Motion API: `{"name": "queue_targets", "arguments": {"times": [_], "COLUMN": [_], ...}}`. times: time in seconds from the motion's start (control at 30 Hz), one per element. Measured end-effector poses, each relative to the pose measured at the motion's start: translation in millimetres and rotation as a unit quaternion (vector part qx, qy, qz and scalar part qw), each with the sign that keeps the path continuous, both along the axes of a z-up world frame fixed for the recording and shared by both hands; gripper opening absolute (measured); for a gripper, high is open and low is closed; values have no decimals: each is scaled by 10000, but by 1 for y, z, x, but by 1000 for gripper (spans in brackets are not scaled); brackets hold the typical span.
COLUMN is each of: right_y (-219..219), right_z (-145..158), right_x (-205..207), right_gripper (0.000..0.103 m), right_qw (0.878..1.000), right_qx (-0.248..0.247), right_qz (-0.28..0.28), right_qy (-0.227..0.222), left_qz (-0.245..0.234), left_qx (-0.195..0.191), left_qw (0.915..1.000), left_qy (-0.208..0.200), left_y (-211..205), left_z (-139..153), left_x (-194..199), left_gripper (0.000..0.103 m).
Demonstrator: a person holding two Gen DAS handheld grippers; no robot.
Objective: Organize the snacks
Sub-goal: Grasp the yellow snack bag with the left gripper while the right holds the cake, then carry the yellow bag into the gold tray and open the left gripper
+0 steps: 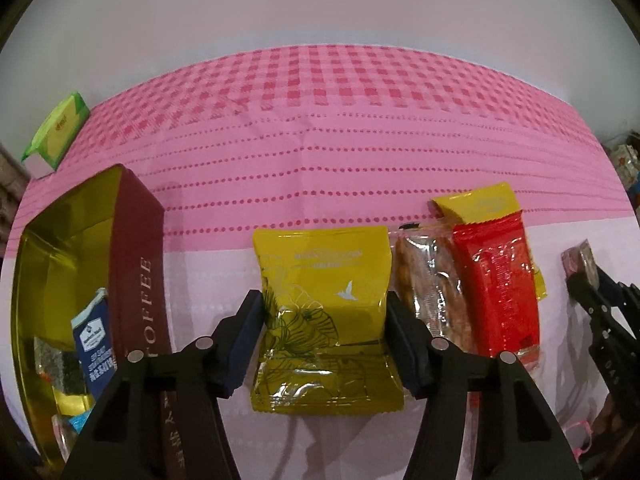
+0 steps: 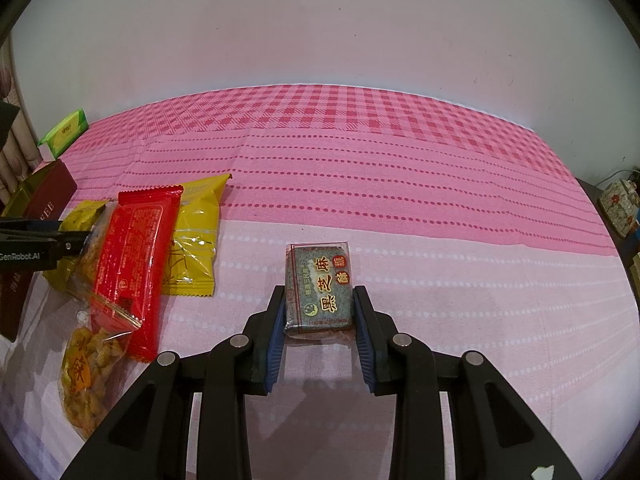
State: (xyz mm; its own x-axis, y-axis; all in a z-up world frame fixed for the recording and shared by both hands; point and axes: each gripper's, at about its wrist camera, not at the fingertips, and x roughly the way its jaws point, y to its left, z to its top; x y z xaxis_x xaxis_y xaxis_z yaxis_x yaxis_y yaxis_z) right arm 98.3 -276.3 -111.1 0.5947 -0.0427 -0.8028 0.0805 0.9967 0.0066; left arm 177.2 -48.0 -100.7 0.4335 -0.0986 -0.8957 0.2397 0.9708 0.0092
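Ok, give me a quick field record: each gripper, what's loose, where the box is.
left gripper: pads on the yellow packet
right gripper: shut on the sesame bar
loose: red packet, clear packet, second yellow pouch
box: open, left of the packets, snacks inside
cloth: pink
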Motion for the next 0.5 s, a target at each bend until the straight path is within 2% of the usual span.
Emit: {"name": "queue_targets", "arguments": {"times": [0.5], "right_y": [0], "right_z": [0], "right_x": [0], "right_gripper": [30], "right_qw": [10000], "right_qx": [-2], "right_qz": [-1], "right_qy": [-1], "left_qz": [-150], "left_qx": [19], "left_qw": [9992], "left_qy": [-367], "left_y": [5], "left_z": [52], "left_x": [-24], "left_gripper": [60]}}
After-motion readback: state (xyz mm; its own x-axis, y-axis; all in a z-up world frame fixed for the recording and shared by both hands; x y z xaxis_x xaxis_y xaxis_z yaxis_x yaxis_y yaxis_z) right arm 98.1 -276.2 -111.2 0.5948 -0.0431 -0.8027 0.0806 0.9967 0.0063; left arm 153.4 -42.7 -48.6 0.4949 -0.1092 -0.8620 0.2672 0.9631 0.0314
